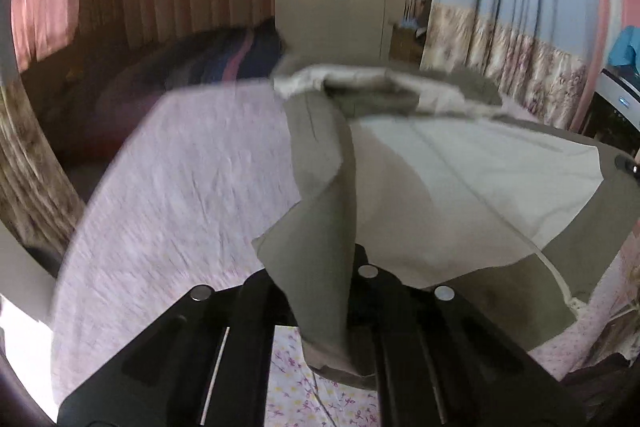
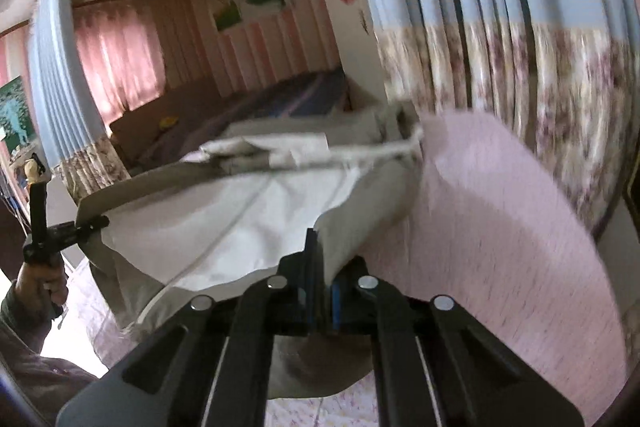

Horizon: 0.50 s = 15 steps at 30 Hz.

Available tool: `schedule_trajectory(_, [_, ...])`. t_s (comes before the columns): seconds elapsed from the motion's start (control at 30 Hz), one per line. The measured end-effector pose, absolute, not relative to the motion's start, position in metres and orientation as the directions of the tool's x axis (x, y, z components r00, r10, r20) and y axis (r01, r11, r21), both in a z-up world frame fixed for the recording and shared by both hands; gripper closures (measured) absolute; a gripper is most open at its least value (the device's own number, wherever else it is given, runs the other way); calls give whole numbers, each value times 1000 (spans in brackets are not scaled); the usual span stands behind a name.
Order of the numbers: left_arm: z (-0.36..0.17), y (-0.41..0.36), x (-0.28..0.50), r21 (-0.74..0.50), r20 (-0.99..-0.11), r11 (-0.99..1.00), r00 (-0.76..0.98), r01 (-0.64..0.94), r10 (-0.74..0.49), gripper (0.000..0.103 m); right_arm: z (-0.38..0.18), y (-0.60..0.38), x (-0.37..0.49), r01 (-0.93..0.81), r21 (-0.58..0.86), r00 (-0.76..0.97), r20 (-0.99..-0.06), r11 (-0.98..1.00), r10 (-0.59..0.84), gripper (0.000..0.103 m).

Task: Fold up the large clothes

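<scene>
Both grippers were found closed on the garment [image 1: 460,187], an olive coat with a pale lining, lying opened across the pink bed sheet [image 1: 180,167]. My left gripper [image 1: 324,307] was clamped on a bunched olive fold, with loose cloth hanging below the jaws. My right gripper [image 2: 322,291] was pinched tight on the near hem edge, lining uppermost. The far end, with its hood or collar, rested toward the striped pillow [image 1: 224,63].

Risks noted: the left hold took in a thick wad, so layers could slip unevenly and skew the fold. The right hold was on a thin edge and might pull free under tension. Unequal lifting would drag the far end and crease the lining.
</scene>
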State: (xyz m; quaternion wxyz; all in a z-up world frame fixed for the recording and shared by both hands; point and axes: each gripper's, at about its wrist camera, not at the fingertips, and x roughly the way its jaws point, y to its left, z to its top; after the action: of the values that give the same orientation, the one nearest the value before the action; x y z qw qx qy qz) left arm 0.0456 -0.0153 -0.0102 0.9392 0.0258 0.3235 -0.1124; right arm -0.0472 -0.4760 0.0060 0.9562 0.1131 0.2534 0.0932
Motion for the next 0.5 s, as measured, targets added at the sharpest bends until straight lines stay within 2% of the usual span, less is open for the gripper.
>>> schedule_trajectory(0.23, [38, -4, 75, -64, -554, 976, 806, 209, -209, 100, 45, -490, -16, -130, 247, 901, -375, 960, 218, 98])
schedule_trajectory(0.33, [52, -4, 129, -91, -550, 975, 806, 202, -219, 99, 57, -501, 23, -126, 279, 910, -349, 952, 223, 98])
schedule_trajectory(0.5, [75, -18, 217, -91, -545, 979, 813, 183, -203, 98, 79, -509, 115, -94, 254, 921, -345, 963, 181, 98])
